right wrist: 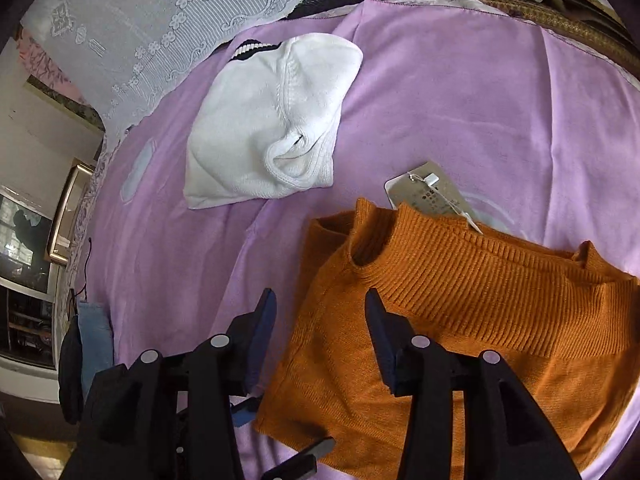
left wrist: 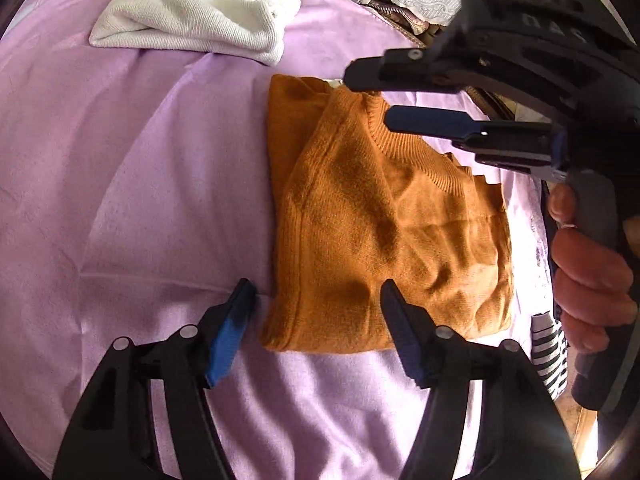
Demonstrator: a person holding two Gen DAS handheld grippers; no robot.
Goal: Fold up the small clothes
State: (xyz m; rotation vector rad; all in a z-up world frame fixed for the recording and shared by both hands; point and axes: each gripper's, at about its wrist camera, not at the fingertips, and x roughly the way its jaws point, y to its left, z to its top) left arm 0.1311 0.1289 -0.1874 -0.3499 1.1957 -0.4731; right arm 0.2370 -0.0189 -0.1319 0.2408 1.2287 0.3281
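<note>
**Folded orange sweater on lilac cloth, both grippers spread above it**

Lilac cloth [left wrist: 120,184]: covers the work surface; creased, bears all garments.

White knit garment [right wrist: 272,120]: loosely folded, lying on the cloth at the far left, well apart from the sweater. A black-striped trim shows at its far edge. Also visible at the top of the left wrist view.

Left gripper [left wrist: 316,292]: fingers wide apart, holding nothing. The left finger, with its blue pad, hangs over bare cloth just beside the sweater's near left corner; the right finger is over the sweater's lower body. Whether either tip touches the fabric cannot be told.

Orange sweater [left wrist: 380,220]: the task item. Folded into a compact rectangle, ribbed collar uppermost, lying on the cloth right of centre. A paper hang tag [right wrist: 432,192] pokes out from behind the collar.

Right gripper [right wrist: 320,300]: fingers apart, empty. In the left wrist view it reaches in from the right, above the collar. In its own view one finger is over cloth, the other over the sweater near the collar; contact cannot be judged.

Hand [left wrist: 588,264]: wrapped around the right gripper's handle at the right edge.

Striped fabric [left wrist: 548,344]: black-and-white, at the cloth's right edge.

Lace cover [right wrist: 140,20]: pale, beyond the cloth's far edge.
</note>
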